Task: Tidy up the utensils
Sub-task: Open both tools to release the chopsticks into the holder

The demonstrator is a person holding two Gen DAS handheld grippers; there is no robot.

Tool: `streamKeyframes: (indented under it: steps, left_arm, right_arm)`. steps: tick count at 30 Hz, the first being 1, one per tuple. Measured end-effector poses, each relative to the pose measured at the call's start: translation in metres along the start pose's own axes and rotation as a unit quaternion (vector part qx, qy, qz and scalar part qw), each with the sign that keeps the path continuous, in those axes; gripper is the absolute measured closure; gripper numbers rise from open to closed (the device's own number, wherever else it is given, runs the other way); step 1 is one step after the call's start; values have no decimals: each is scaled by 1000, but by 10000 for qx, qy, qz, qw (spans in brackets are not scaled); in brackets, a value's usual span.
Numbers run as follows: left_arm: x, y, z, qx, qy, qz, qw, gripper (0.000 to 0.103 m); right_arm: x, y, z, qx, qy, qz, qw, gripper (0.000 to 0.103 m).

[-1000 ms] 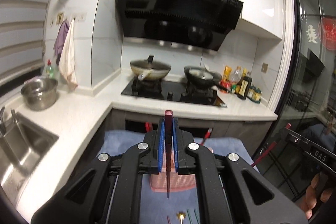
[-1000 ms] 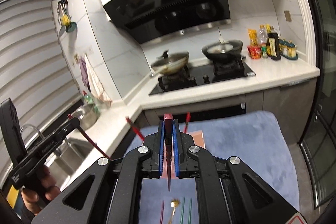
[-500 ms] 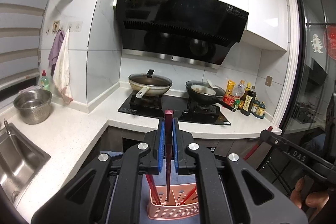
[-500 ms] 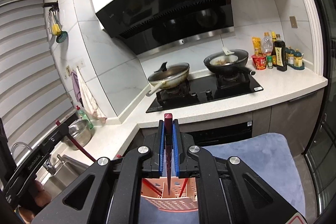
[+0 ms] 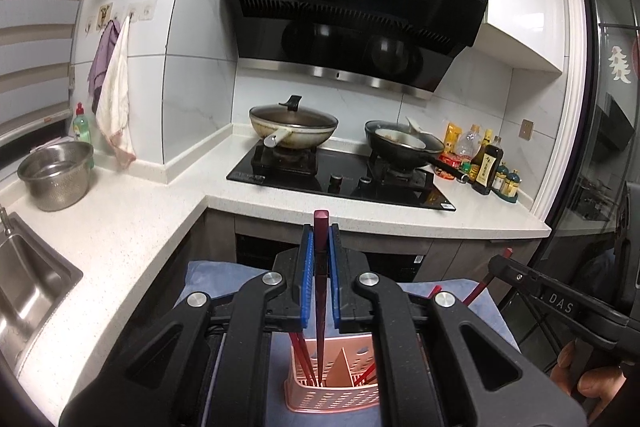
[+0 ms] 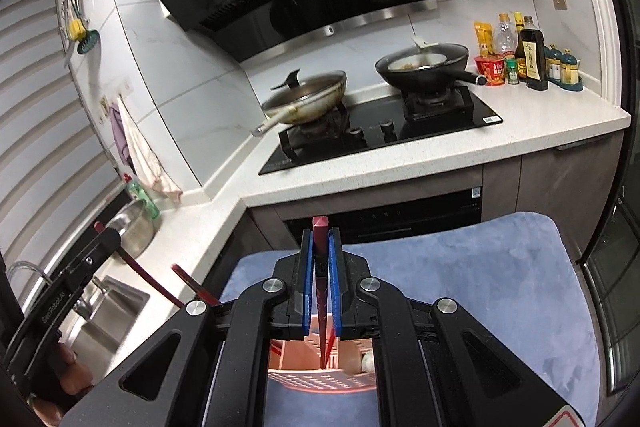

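Left wrist view: left gripper (image 5: 320, 283) clamps a dark red chopstick (image 5: 320, 291) upright, tip inside the pink utensil basket (image 5: 332, 393) on the blue mat (image 5: 204, 279). Right gripper (image 6: 321, 291) likewise clamps a second chopstick (image 6: 320, 291), lower end inside that basket (image 6: 320, 381).

We have lowered both chopsticks: the left gripper's chopstick (image 5: 320, 291) and the right gripper's chopstick (image 6: 321, 291) now dip their tips into the pink basket (image 5: 332, 393).

Left gripper (image 5: 320, 255) and right gripper (image 6: 321, 259), jaws clamped, both pointing steeply downward.
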State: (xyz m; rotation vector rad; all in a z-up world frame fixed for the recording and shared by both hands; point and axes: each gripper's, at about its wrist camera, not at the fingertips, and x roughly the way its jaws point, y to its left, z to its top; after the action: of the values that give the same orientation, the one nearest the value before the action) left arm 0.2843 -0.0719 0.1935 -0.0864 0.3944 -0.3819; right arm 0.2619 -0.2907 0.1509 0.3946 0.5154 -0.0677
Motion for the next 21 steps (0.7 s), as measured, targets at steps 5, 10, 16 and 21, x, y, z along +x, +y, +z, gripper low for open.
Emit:
streamKeyframes:
  steps: [5, 10, 16, 21]
  left_arm:
    - [7, 1, -5, -30, 82, -1, 10000, 96]
    - [14, 2, -11, -46, 198, 3, 9998, 96]
    - [20, 6, -17, -143, 352, -29, 9993, 93]
    - [16, 11, -18, -255, 262, 153, 9992, 57]
  right_arm:
    - [9, -1, -5, -31, 103, -28, 9999, 96]
    - [16, 0, -9, -81, 178, -70, 9998, 96]
    - [18, 0, -14, -116, 164, -135, 9997, 94]
    - [12, -2, -11, -71, 58, -172, 9998, 83]
